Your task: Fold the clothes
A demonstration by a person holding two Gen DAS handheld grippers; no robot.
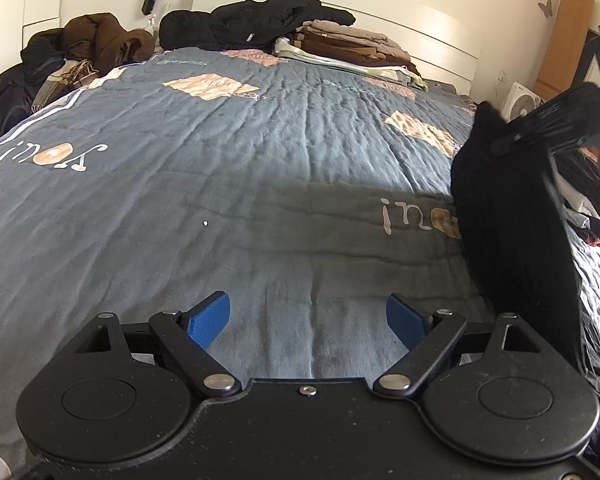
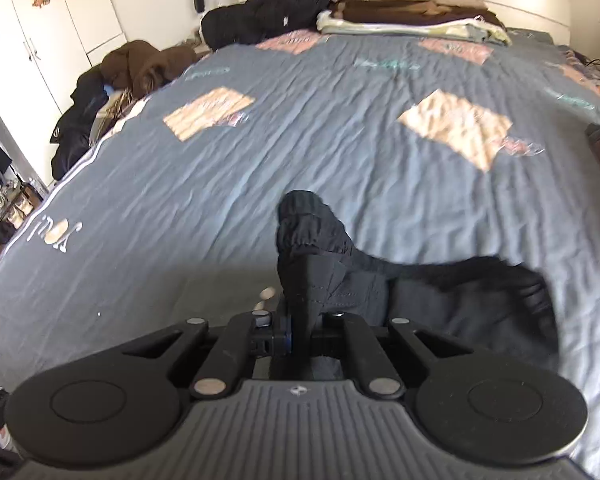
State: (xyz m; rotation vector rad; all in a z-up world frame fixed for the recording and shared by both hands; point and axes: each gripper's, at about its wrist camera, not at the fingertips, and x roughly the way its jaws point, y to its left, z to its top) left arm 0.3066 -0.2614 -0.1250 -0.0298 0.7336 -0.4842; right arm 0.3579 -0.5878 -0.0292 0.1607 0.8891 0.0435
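Observation:
A black garment (image 2: pixel 320 264) with an elastic waistband hangs from my right gripper (image 2: pixel 300 332), which is shut on its fabric; the rest trails down to the right over the bed. In the left wrist view the same black garment (image 1: pixel 508 216) hangs at the right, below the right gripper (image 1: pixel 540 128). My left gripper (image 1: pixel 308 316) is open just above the grey-blue bedspread (image 1: pixel 220 184), its blue pads (image 1: pixel 210 320) wide apart with nothing between them.
Folded clothes (image 1: pixel 352 46) are stacked near the white headboard, beside a black jacket (image 1: pixel 260 20). Brown and dark clothes (image 1: pixel 72 52) are heaped off the bed's far left corner. More garments (image 1: pixel 592 200) lie at the right edge. White wardrobes (image 2: pixel 40 40) stand to the left.

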